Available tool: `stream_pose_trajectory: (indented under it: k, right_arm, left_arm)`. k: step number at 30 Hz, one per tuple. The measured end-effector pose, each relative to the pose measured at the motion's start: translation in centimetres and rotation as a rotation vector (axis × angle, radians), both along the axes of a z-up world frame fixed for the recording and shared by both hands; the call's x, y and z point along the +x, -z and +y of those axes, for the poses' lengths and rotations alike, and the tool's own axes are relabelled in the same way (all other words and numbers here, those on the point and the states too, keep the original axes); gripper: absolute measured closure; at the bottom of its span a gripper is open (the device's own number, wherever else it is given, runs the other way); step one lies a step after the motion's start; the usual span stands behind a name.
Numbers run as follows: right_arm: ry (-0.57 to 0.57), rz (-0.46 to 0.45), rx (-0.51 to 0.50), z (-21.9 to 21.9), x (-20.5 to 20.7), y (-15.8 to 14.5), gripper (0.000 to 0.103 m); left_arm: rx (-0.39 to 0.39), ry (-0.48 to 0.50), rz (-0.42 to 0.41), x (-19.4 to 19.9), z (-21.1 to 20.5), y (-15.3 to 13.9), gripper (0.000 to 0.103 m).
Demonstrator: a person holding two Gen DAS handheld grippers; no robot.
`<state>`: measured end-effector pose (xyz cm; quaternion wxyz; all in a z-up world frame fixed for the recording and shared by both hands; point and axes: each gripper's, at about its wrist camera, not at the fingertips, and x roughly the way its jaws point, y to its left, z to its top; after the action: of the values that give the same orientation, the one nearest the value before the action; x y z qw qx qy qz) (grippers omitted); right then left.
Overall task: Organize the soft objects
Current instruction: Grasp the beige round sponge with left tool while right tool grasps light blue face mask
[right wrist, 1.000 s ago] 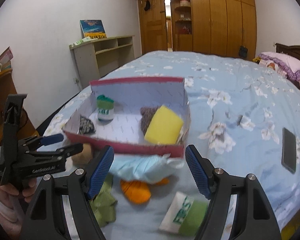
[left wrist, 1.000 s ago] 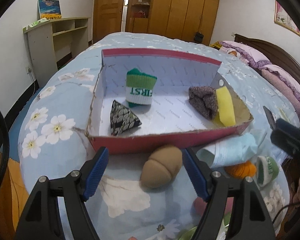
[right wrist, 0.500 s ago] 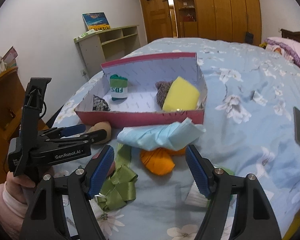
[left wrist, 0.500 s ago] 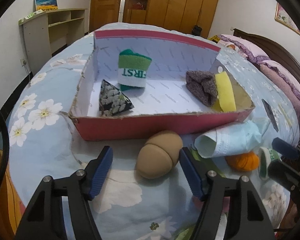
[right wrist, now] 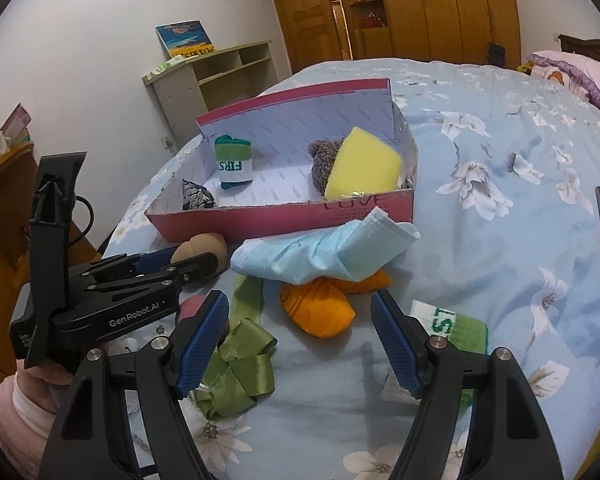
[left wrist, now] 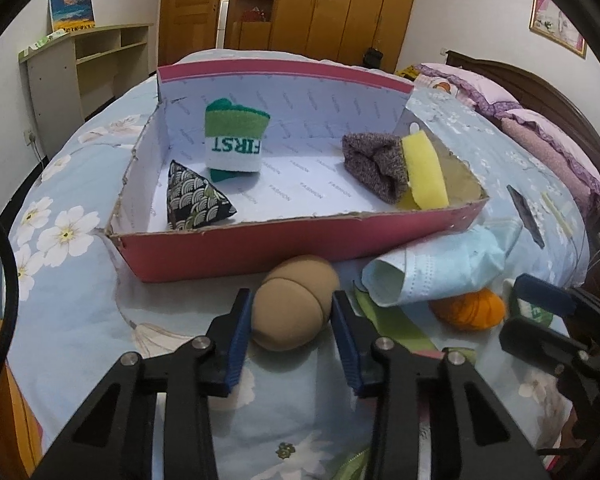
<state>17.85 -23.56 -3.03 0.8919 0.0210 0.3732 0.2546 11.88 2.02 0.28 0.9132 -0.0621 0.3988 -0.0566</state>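
On a floral blue bedspread (left wrist: 80, 300), the left gripper (left wrist: 292, 322) has its blue pads against both sides of a tan foam ball (left wrist: 294, 306), grasping it just in front of a pink cardboard box (left wrist: 260, 248). Inside the box, a green sock (left wrist: 234, 144) stands at 11 o'clock, a patterned pouch (left wrist: 194, 198) at 9, and a grey knit roll (left wrist: 374, 166) beside a yellow sponge (left wrist: 422, 168) at 2. Outside, the right gripper (right wrist: 296, 340) hangs spread wide, empty, with an orange yarn ball (right wrist: 318, 308) between its pads, beneath a pale blue cloth (right wrist: 324, 252).
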Motion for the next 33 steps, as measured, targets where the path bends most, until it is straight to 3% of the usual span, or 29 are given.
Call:
stream_pose_trajectory:
  k: [5,12,21,33]
  right_arm:
    - [0.009,0.021,0.024,-0.2,0.1,0.0,0.028]
    - [-0.040,0.079,0.094,0.4,0.3,0.0,0.045]
    - [-0.004,0.105,0.107,1.1,2.5,0.2,0.046]
    - [0.104,0.178,0.255,0.5,4.3,1.6,0.046]
  left_arm:
    - [-0.042,-0.035,-0.028,-1.0,1.1,-0.6,0.062]
    - [-0.099,-0.095,0.000,-1.3,3.2,0.3,0.062]
    - [-0.110,-0.086,0.008,-1.2,3.1,1.4,0.062]
    - [-0.131,-0.078,0.005,-1.2,3.2,2.0,0.062]
